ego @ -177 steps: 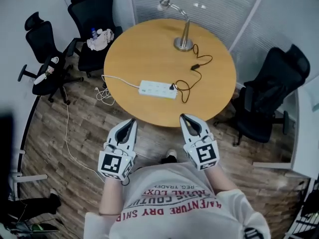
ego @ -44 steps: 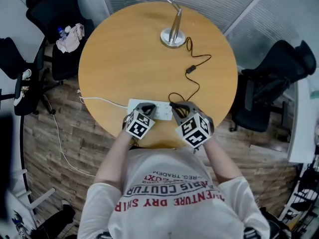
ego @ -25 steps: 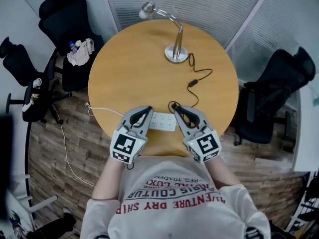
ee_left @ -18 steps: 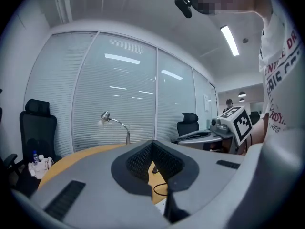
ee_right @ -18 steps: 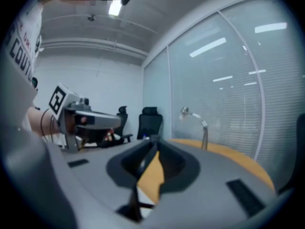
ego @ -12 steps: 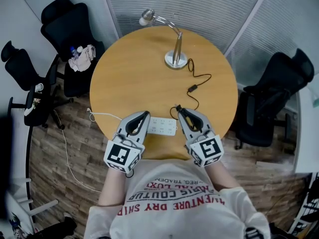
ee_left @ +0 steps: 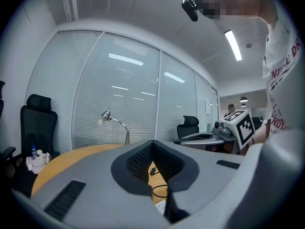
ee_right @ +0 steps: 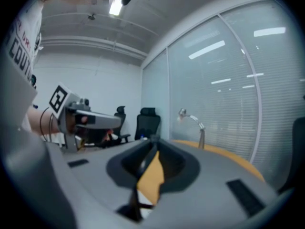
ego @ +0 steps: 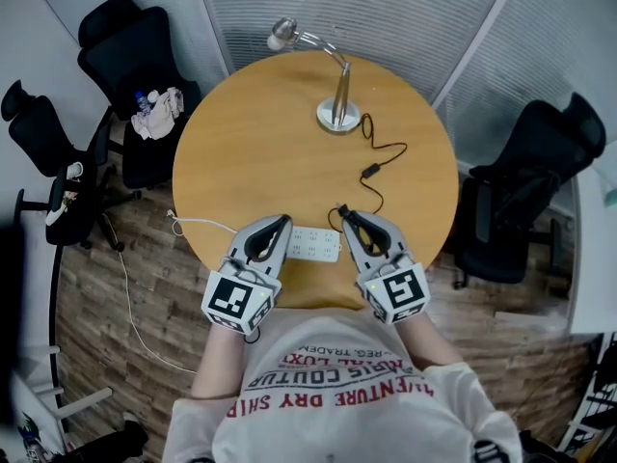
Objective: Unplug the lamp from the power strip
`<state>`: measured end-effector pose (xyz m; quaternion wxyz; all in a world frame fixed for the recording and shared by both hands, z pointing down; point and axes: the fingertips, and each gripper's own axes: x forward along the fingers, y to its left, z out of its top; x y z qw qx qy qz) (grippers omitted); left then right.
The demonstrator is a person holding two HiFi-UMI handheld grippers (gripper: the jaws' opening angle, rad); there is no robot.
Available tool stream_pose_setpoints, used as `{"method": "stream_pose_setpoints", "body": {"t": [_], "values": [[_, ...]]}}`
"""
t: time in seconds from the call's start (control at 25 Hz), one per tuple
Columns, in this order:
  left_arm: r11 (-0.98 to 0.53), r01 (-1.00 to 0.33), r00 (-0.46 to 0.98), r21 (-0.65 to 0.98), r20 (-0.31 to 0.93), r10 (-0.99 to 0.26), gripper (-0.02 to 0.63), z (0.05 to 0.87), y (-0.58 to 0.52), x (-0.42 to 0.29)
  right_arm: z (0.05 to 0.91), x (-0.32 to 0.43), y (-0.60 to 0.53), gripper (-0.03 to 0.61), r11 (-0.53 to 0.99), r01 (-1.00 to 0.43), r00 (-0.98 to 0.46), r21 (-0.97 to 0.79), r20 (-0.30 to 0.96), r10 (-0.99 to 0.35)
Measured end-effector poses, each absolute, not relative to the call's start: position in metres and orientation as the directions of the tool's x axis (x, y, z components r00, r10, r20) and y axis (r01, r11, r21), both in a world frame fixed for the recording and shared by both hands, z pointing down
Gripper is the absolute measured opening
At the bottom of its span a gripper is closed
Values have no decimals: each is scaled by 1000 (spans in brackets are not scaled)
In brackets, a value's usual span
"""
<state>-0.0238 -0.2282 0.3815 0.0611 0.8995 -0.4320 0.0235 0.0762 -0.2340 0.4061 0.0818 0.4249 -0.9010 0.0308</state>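
Observation:
A silver desk lamp stands at the far side of the round wooden table. Its black cord, with an inline switch, runs toward me and ends at the tips of my right gripper. That gripper is shut on the cord's plug end, which its jaws mostly hide. A white power strip lies near the table's front edge between the two grippers. My left gripper hovers at the strip's left end, shut, with nothing in it. In the left gripper view the lamp shows beyond the jaws.
The strip's white cable runs off the table's left edge to the wooden floor. Black office chairs stand at the left, back left and right. One holds a cloth and a bottle. Blinds cover the glass wall behind.
Both grippers sat on the strip's ends earlier and have since drawn back toward the person. Over the last half second nothing visibly moves.

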Motion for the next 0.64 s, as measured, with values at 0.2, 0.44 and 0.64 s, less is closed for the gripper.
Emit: {"method": "stream_pose_setpoints", "body": {"t": [0.2, 0.44, 0.64], "values": [[-630, -771, 637, 99, 79, -767, 29, 381, -229, -17, 413, 74, -233, 72, 636, -770, -617, 52, 193, -763], [-632, -769, 638, 91, 69, -767, 29, 379, -231, -13, 412, 71, -233, 72, 640, -764, -619, 82, 191, -762], [-628, -773, 634, 93, 81, -769, 29, 383, -228, -18, 415, 70, -231, 72, 641, -762, -616, 94, 200, -762]]}}
